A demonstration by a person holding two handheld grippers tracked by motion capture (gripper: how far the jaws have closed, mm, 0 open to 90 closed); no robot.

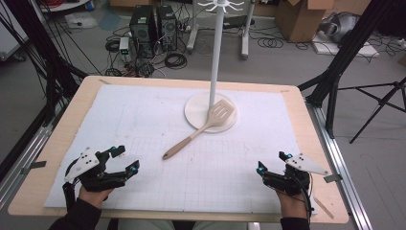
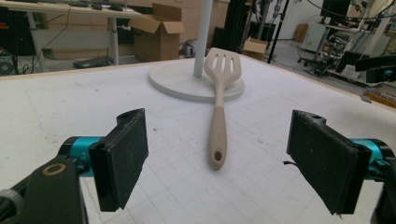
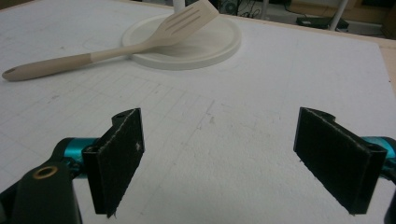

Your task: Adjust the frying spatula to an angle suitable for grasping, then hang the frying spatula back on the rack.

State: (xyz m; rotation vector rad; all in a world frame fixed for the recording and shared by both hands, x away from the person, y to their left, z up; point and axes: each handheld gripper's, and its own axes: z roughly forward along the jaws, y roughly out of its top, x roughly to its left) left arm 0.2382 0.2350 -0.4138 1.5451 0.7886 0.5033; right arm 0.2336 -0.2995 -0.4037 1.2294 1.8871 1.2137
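Left gripper [image 1: 125, 160] rests at the near left of the worktop [image 1: 57, 143], jaws wide apart, nothing between them; right gripper [image 1: 271, 162] at the near right, jaws likewise spread and empty. Both sit on a white foam mat [image 1: 143, 110], faint pencil grid, scuffed and speckled. Mid-mat lies the spatula [image 1: 198, 131], well apart from both grippers: rounded tan handle with a hang hole at the near end, pointing toward the left gripper, and a paler slotted head tilted up on the rim of the round white stand base [image 1: 196, 112]. From that base a thin white pole [image 1: 216, 52] rises to a ring of hooks at the top. Likely step: reach and pick up the spatula, probably to hang it. In the left gripper view the handle [image 2: 217, 135] runs almost straight away between the jaws, so that gripper looks best placed. Best to close across the thick middle of the handle, pads square to it, not on the tapered neck; smooth rounded surface may roll or slip, so grip firm. Keep the hole end free for a hook. Lift the head clear of the base before swinging.
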